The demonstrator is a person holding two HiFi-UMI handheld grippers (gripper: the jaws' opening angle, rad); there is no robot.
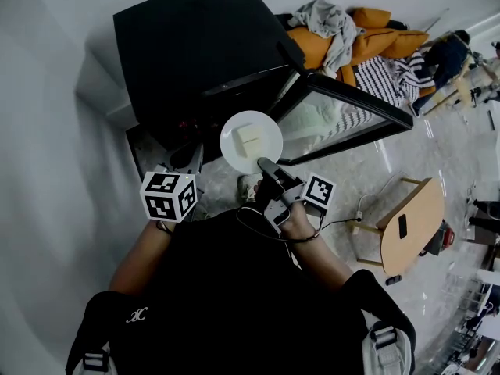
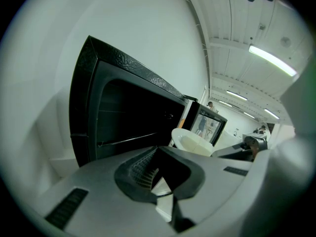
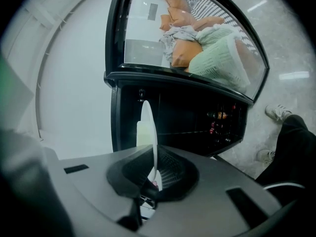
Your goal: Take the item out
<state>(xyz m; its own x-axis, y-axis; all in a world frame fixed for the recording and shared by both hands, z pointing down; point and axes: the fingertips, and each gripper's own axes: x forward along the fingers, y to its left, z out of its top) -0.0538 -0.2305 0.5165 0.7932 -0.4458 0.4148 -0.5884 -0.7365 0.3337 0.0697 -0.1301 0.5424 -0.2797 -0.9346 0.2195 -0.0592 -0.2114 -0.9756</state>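
A white plate carrying a pale yellow block hangs in front of the open black cabinet. My right gripper is shut on the plate's near rim. In the right gripper view the plate stands edge-on between the jaws of the right gripper, with the block on its left face. My left gripper is held low at the cabinet's left front. In its own view the left gripper is shut with nothing in it, and the plate shows to the right.
The cabinet's glass door stands open to the right. Small bottles sit inside on a shelf. A pile of orange cushions and clothes lies behind. A round wooden stool stands at the right. My shoe is below the plate.
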